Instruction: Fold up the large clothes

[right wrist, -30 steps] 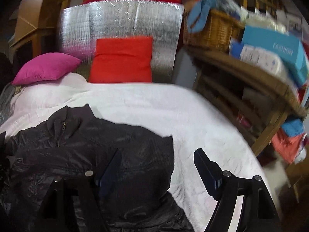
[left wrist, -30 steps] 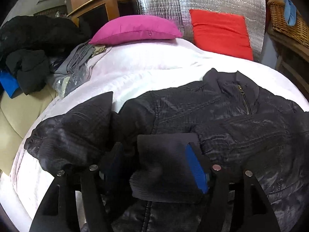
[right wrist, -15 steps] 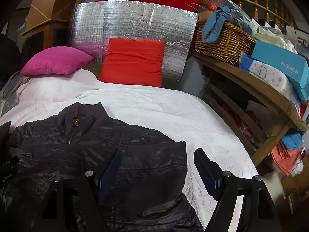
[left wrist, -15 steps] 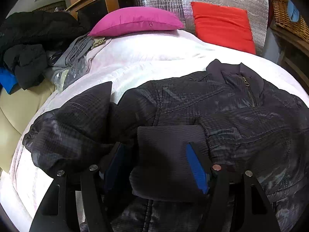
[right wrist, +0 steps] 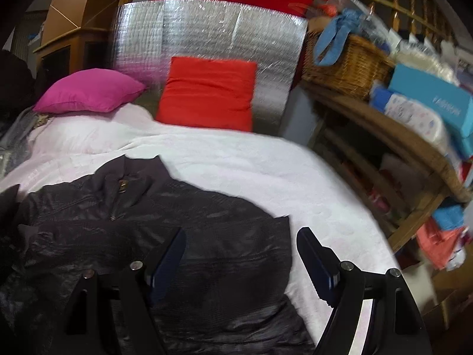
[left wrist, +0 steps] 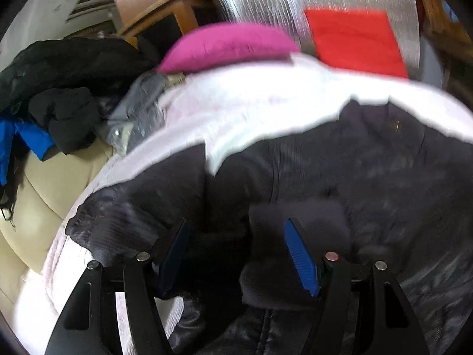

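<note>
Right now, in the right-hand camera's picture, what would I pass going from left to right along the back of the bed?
Magenta pillow → red square cushion leaning on the silver quilted foil panel → brown wicker basket → turquoise cardboard box on the wooden shelf.

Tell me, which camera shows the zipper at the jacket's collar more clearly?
The right wrist view. There the black jacket lies sharp enough to make out the collar and its brass zipper pull. The left wrist view is smeared by motion; its collar is a dark blur with only a faint glint where the zipper should be.
</note>
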Demonstrator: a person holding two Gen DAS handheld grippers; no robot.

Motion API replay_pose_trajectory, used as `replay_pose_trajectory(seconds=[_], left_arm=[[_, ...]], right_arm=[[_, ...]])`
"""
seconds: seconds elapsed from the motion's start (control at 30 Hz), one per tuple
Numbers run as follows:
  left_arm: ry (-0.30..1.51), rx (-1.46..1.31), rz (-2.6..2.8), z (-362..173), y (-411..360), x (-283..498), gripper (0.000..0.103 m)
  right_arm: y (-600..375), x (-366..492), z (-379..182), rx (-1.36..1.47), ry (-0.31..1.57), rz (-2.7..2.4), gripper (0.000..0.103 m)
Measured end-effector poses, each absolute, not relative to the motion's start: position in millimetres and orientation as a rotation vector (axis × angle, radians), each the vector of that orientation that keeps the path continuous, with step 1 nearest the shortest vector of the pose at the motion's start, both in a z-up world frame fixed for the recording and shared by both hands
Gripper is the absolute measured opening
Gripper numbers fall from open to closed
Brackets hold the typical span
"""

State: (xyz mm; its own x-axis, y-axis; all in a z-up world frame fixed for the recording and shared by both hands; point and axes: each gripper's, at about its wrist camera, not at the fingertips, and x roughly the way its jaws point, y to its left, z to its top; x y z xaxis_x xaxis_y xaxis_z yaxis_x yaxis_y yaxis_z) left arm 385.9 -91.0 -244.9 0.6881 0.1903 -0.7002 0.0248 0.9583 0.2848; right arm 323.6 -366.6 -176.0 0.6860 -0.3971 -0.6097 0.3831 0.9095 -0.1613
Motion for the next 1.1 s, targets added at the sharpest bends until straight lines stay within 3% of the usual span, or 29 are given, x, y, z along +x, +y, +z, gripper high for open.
replay_pose_trajectory(seconds=[0.13, 0.3, 0.43, 0.77, 1.1], left_arm=[[0.849, 0.307, 0.081, -251, -83, 387, 0.068], [0.841, 0.073, 0.028, -219, -32, 379, 0.068], [0.814, -0.057, 0.078, -204, 20, 370, 0.068], [0.769, -0.384, 0.340, -201, 169, 349, 0.071], [0.803, -0.653, 0.370, -241, 249, 364, 0.070]], right_arm=[[-370, 339, -201, 0.142, 0.820, -0.287, 0.080], [-362, 355, -238, 0.296, 0.968, -0.129, 0.080], [-352, 365, -263, 0.263, 1.069, -0.109, 0.080], [-340, 339, -227, 0.220, 0.878, -0.105, 0.077], [-336, 342, -235, 0.253, 0.911, -0.090, 0.077]])
